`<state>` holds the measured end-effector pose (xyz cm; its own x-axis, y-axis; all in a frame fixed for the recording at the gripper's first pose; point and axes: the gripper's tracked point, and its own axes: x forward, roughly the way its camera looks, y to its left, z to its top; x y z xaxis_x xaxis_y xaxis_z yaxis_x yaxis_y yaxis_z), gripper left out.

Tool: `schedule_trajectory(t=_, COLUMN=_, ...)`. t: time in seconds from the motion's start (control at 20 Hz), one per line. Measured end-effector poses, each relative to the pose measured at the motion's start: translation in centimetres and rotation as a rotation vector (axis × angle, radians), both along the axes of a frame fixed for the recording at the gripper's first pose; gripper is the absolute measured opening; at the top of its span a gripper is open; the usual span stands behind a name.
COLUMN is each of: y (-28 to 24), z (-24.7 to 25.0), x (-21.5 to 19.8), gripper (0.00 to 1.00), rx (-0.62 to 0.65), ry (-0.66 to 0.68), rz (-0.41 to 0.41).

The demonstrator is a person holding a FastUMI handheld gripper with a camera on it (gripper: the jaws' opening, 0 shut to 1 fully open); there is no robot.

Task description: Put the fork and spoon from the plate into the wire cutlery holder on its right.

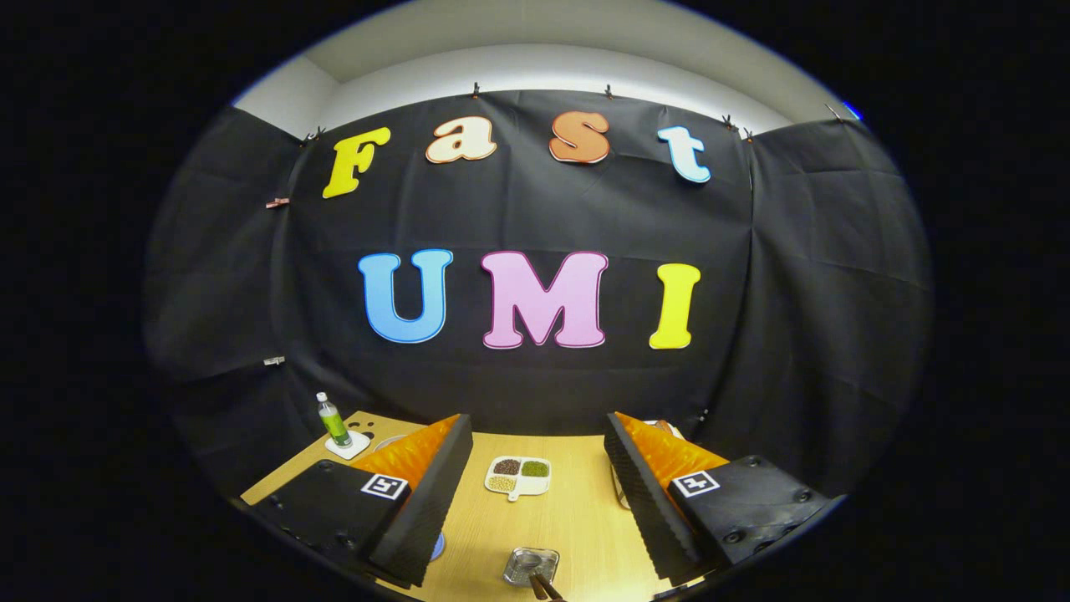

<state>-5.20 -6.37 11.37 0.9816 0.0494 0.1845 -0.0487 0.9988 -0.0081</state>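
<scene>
My claw (535, 493) is held high and level over the bench (577, 518), facing the booth wall, its fingers (435, 485) spread wide with nothing between them. Beyond them a sectioned dish (518, 477) of beans and grains sits on the wood. Close below, between the fingers, I see a small metal tray (530, 566) with two dark sticks. A green bottle (333, 420) stands on a coaster (348, 445) beyond the left finger. I cannot tell where the fork, spoon, plate or holder lie.
</scene>
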Motion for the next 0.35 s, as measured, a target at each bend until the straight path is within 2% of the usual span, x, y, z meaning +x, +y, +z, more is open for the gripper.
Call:
schedule_trajectory(t=0.15, y=-0.6, z=-1.4, x=1.0, gripper=0.98, rx=0.052, ry=0.055, rz=0.037)
schedule_trajectory(t=0.35, y=-1.5, z=-1.6, x=2.5, gripper=1.00, rx=0.056, ry=0.095, rz=0.088)
